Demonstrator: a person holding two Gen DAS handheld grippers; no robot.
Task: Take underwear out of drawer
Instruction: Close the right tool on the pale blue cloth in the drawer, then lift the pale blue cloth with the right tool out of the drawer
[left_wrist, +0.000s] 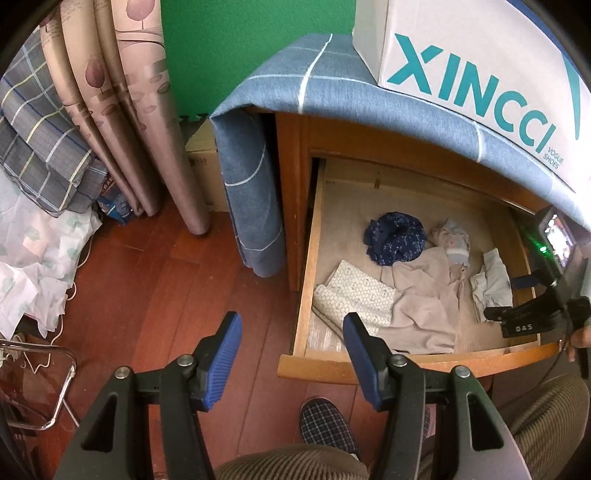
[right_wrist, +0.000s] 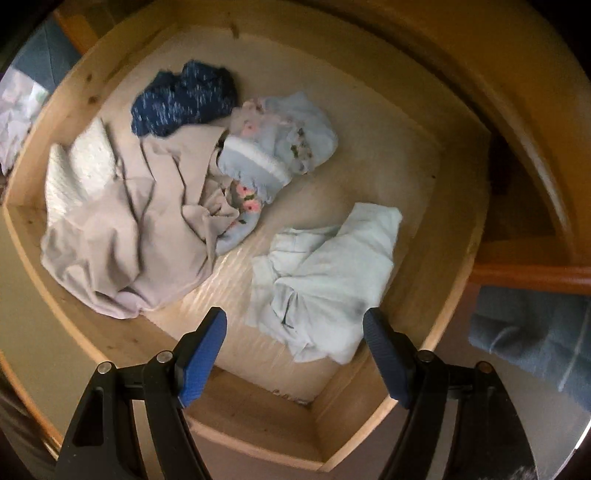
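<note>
Pale blue underwear (right_wrist: 325, 280) lies crumpled in the open drawer (right_wrist: 458, 254), right under the right tongs (right_wrist: 295, 354), which are spread wide and empty. It looks soft and light, so I'd pinch a raised fold. The beige cloth (right_wrist: 122, 236), navy piece (right_wrist: 184, 99) and floral bundle (right_wrist: 273, 151) lie beyond. The left tongs (left_wrist: 291, 363) are apart too, hanging outside the drawer front.

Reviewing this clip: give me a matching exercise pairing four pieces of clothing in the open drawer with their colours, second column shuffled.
Column one:
1. crumpled garment at the back
2. large spread garment
3. garment nearest the right gripper
4. folded patterned piece by the left wall

Column two:
A. pale mint
B. white with small print
C. navy with light specks
D. beige

Pairs: 1-C, 2-D, 3-A, 4-B
</note>
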